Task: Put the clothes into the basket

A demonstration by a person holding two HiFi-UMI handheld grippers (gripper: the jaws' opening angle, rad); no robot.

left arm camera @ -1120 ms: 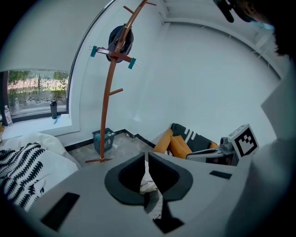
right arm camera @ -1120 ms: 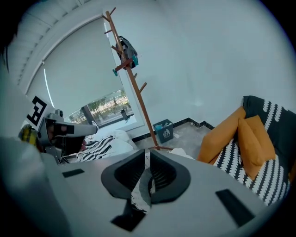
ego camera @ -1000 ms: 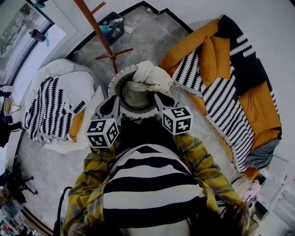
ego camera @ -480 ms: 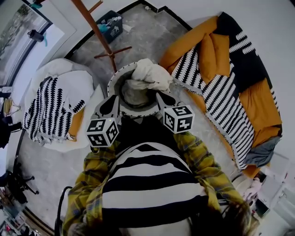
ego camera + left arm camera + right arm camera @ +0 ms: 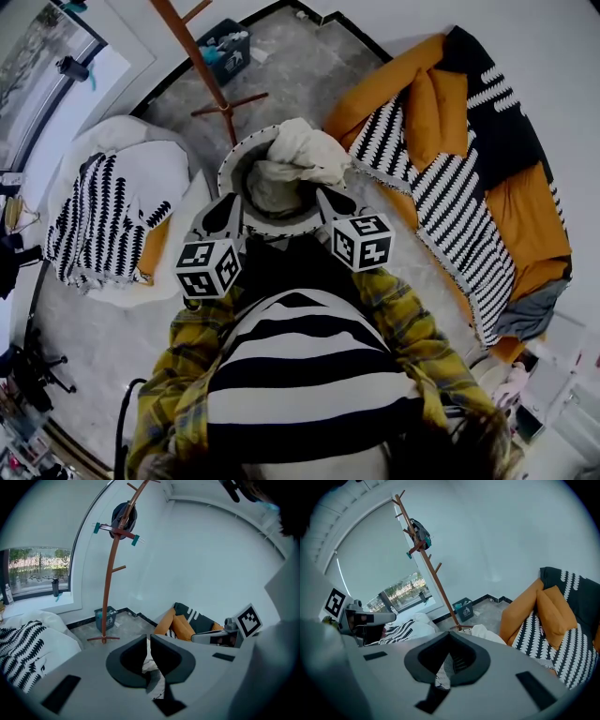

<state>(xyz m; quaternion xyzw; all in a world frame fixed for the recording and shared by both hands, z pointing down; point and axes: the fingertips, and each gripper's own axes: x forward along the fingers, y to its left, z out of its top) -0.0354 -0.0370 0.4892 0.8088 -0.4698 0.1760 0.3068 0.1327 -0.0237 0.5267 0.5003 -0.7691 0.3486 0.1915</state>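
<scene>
A round basket (image 5: 246, 150) with a black-and-white patterned rim stands on the floor in front of me. A cream garment (image 5: 302, 155) is heaped in it and spills over the far right side. My left gripper (image 5: 232, 201) sits at the near left of the rim, my right gripper (image 5: 323, 195) at the near right. In the left gripper view the left gripper (image 5: 148, 641) is nearly closed, with a strip of patterned rim (image 5: 154, 682) between its jaws. The right gripper (image 5: 449, 639) is shut on the same rim (image 5: 440, 674), with the cream garment (image 5: 487, 632) just beyond.
A wooden coat stand (image 5: 202, 66) rises behind the basket, with a small bin (image 5: 225, 52) past it. An orange sofa with a black-and-white throw (image 5: 469, 178) fills the right. A white beanbag with a patterned blanket (image 5: 112, 216) lies left.
</scene>
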